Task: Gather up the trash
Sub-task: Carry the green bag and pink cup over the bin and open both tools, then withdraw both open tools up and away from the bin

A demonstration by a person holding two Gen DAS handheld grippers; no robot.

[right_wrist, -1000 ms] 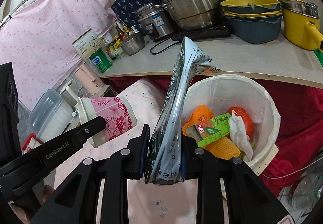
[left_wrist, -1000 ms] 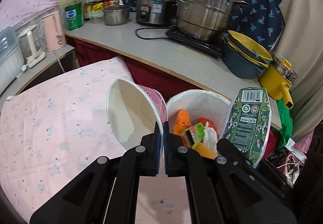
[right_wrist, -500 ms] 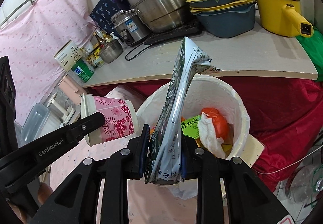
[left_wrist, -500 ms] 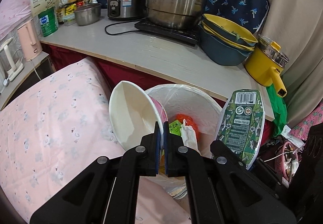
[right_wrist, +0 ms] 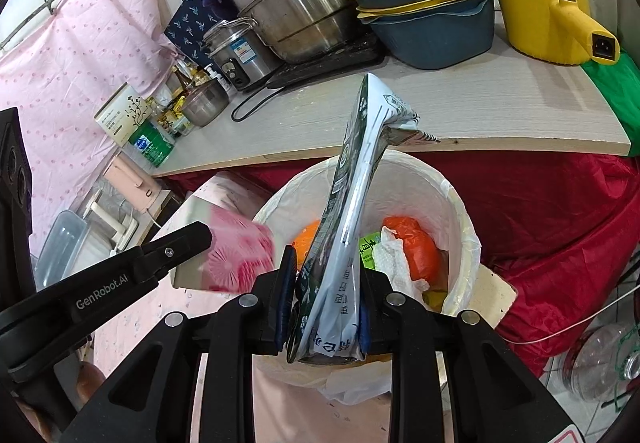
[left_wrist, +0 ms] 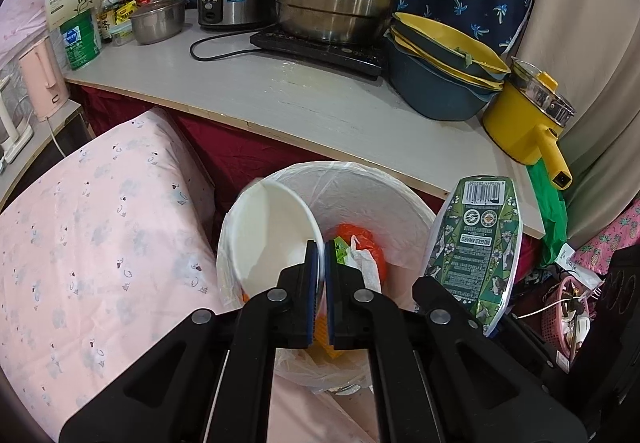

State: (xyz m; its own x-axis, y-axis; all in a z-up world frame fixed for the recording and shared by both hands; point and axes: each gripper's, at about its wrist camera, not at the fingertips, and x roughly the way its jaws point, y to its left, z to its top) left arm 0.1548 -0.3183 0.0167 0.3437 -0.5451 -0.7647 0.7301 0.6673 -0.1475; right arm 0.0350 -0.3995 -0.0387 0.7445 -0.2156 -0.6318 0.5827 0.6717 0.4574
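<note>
Left wrist view: the left gripper (left_wrist: 320, 263) has its fingers pinched nearly together on the rim of a paper cup (left_wrist: 272, 235), tipped mouth-up over the lined trash bin (left_wrist: 400, 203), likely for dropping. The bin holds an orange wrapper (left_wrist: 362, 239) and crumpled tissue (left_wrist: 362, 267).

Right wrist view: the right gripper (right_wrist: 324, 291) has its fingers clamped on a flattened green pouch (right_wrist: 352, 203), standing upright above the same bin, beside the surface (right_wrist: 480, 111).

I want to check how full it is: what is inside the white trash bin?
Inside the trash bin: an orange bag, a crumpled white tissue and a green carton. The flattened green packet covers the middle, and the bottom is hidden.
</note>
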